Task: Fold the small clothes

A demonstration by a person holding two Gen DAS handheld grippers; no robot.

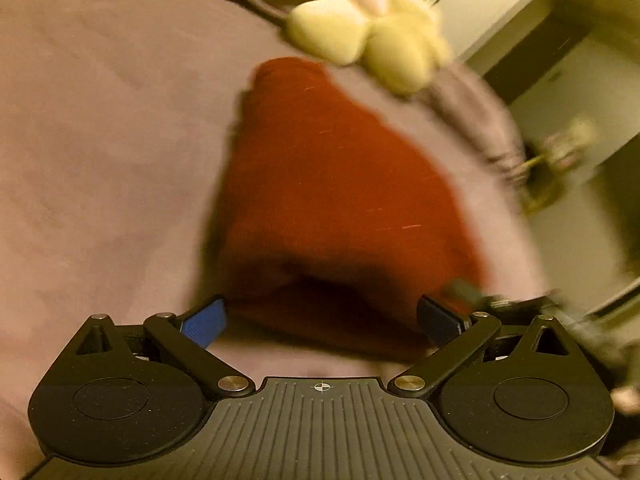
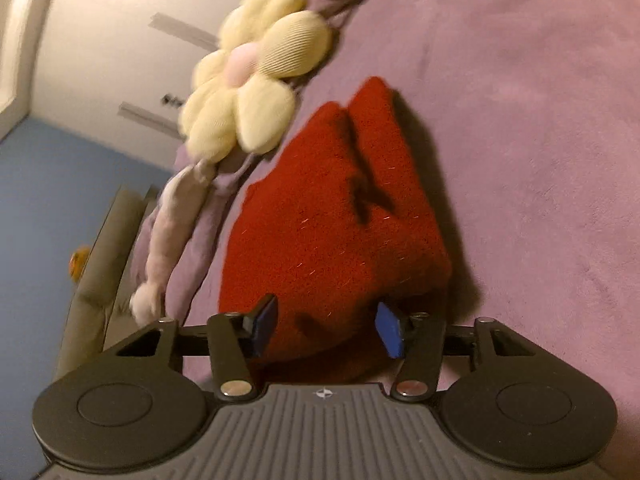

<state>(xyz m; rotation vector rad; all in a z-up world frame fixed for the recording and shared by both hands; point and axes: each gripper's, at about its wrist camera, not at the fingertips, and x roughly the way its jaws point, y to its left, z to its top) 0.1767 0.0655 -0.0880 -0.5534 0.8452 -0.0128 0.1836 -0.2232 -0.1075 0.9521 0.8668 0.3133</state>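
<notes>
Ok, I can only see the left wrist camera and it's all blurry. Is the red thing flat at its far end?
Observer: No. The right wrist view shows the red garment splitting into two points there, with a dark crease between them.
Operator: Is the other gripper grabbing it?
Observer: No, the right gripper is open, with a blue pad on each side of the garment's near edge.
Operator: Anything past the flower cushion?
Observer: Yes, beyond the flower cushion, off the bed, there's a small orange thing, too blurred to identify.
</notes>
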